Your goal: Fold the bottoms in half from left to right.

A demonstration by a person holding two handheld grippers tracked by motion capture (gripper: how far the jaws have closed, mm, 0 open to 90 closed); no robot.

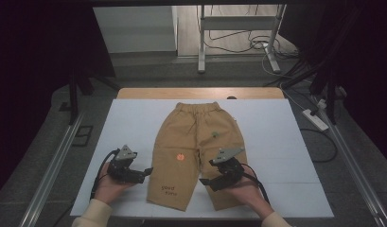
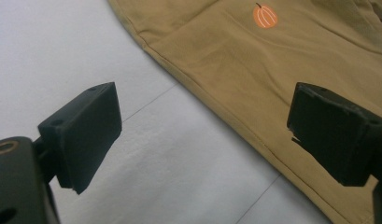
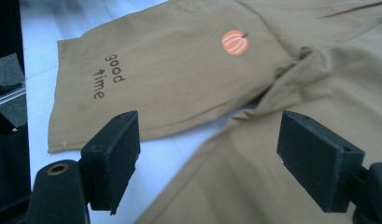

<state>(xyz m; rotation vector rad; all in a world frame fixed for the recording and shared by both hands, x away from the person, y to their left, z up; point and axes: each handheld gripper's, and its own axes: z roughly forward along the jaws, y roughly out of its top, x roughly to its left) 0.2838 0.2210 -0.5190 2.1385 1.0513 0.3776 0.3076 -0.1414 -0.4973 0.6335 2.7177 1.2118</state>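
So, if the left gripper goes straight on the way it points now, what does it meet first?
Most likely the outer side seam of the tan trousers. The left gripper has its jaws open, one over the white table cover, the other over the cloth. Its height is unclear.

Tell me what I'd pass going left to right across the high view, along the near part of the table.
Left gripper → "good time" lettering on the trouser leg → orange pumpkin print → right gripper, over the other leg of the tan trousers.
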